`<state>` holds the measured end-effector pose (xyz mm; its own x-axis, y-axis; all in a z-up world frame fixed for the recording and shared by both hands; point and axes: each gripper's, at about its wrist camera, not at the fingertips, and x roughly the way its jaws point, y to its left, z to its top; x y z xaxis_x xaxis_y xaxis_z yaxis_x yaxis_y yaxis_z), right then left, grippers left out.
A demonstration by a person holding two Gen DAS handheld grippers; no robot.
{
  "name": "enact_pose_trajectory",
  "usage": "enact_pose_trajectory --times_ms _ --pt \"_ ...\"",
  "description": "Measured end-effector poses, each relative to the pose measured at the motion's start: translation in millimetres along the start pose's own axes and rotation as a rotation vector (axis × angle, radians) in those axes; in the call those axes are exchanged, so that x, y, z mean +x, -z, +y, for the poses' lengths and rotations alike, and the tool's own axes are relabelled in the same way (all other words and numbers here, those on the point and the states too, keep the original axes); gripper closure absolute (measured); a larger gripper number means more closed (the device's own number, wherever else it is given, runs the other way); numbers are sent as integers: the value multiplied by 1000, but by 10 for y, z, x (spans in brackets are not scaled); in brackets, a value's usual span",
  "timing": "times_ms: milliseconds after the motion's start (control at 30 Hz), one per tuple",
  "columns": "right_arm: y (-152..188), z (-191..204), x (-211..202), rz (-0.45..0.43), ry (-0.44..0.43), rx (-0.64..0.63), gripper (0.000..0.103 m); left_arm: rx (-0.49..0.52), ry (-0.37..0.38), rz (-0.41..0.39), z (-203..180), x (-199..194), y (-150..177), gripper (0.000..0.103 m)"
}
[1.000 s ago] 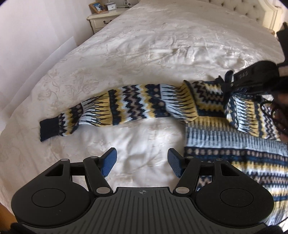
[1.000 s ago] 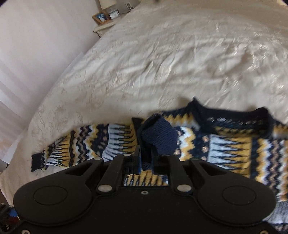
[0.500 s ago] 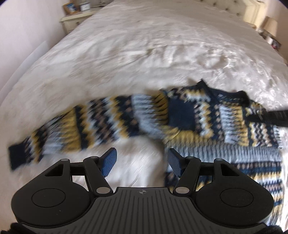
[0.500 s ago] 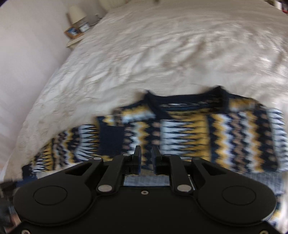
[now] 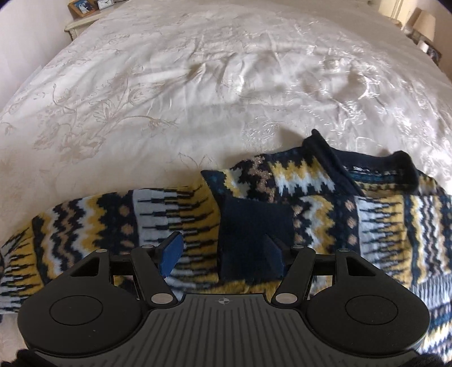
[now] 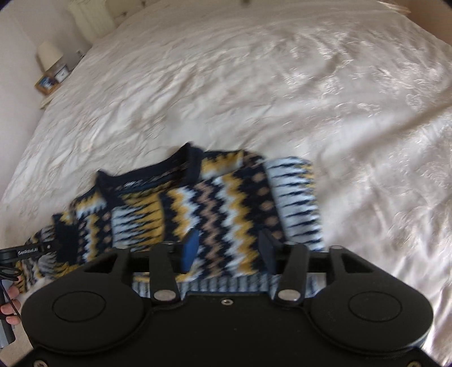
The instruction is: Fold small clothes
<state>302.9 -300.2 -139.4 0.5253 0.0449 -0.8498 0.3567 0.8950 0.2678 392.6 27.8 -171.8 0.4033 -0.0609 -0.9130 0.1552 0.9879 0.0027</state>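
I am looking down at a wide bed (image 5: pixel 197 84) covered with a cream bedspread that is carrying a faint floral pattern and catching soft daylight across its wrinkles. At the far left corner a pale nightstand (image 5: pixel 76 24) is standing beside the bed, holding a framed picture (image 5: pixel 82 5) and a small clock (image 5: pixel 106 3); through the right camera I am also seeing a cream lampshade (image 6: pixel 49 55) there. At the far right of the left view another lamp (image 5: pixel 425 21) is showing at the bed's other side. The knitted sweater (image 6: pixel 214 209) is lying on the near part of the bed, patterned in navy, mustard, white and tan zigzags, with its dark navy collar (image 5: pixel 367 166) facing the headboard. One sleeve is folded across the chest, its dark navy cuff (image 5: pixel 254 234) resting flat on the body, while the other sleeve (image 5: pixel 99 231) is stretching out to the left over the bedspread. My left claw (image 5: pixel 221 254) is hovering released just above the cuff and the shoulder, gripping nothing. My right claw (image 6: pixel 228 249) has just been opening its jaws and is hanging over the sweater's right side with its blue pads apart, nothing pinched between them.
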Motion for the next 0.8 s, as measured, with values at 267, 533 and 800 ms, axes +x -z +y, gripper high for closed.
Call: enact_pose_trajectory --times_ms 267,533,800 --pt "-173 -412 340 35 22 26 42 -9 20 72 -125 295 -7 68" --pt "-414 -814 585 30 25 98 41 -157 -14 8 36 -74 110 95" --pt "-593 -1041 842 73 -61 157 41 -143 -70 44 101 13 132 95"
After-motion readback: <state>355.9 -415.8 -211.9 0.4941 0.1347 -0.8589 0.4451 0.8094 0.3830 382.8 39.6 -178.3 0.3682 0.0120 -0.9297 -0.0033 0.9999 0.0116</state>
